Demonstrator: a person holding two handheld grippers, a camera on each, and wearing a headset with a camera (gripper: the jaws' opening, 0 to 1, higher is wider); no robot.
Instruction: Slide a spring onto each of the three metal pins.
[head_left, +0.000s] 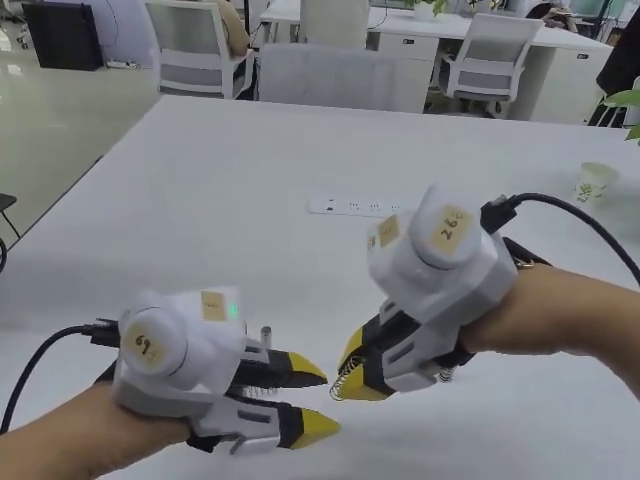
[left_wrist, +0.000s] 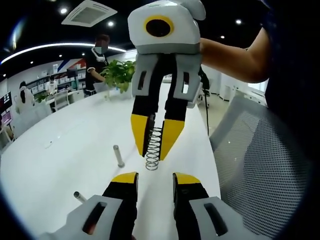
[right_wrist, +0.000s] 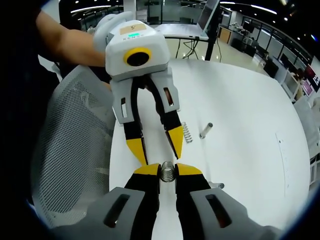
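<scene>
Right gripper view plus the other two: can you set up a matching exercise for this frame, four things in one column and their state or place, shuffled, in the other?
Column 1
1. right claw
2. left claw
3. loose spring
4. paper cup

Column 2
A. open, holding nothing
B. standing near the far right edge of the table in the head view
C. shut on a spring
D. lying on the table beside a metal pin

Pairs: 1-C, 2-A, 3-D, 4-B
</scene>
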